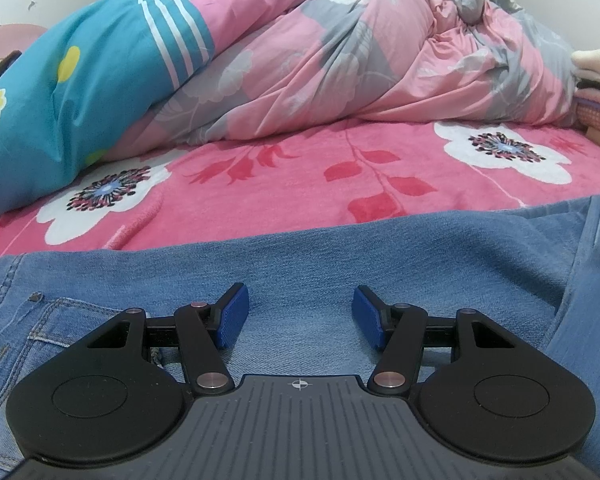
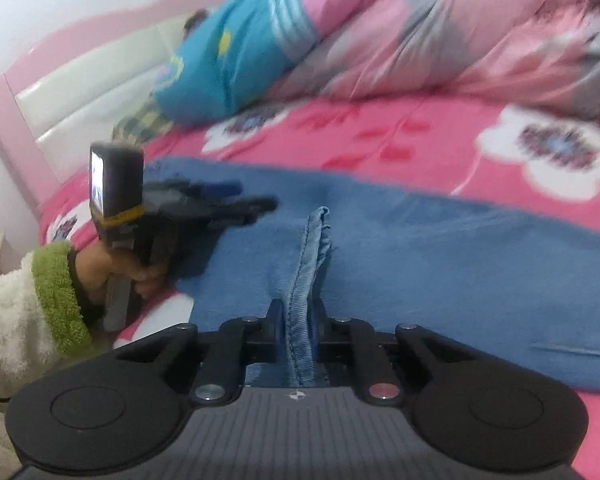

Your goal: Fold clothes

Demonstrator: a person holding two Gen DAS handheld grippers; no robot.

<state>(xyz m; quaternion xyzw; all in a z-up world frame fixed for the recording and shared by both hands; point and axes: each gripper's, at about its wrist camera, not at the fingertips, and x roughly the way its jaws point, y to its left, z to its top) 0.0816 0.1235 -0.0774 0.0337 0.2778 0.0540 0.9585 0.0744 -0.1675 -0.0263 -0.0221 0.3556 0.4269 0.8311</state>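
Light blue jeans (image 1: 340,256) lie spread flat on the pink flowered bed sheet (image 1: 300,176). My left gripper (image 1: 300,300) stands open low over the denim, near the pocket end, with nothing pinched between its blue pads. From the right wrist view the jeans (image 2: 460,264) stretch across the bed, and the left gripper (image 2: 244,196) hovers at their left end, held by a hand (image 2: 112,268). My right gripper (image 2: 300,312) is shut on a stitched edge of the jeans (image 2: 308,264), which stands up as a narrow fold between the jaws.
A bunched pink and grey duvet (image 1: 340,60) and a blue patterned cover (image 1: 80,92) fill the far side of the bed. Folded clothes (image 1: 598,92) are stacked at the far right. A pink and white headboard (image 2: 80,80) borders the left. A white fleece sleeve (image 2: 20,320) is low left.
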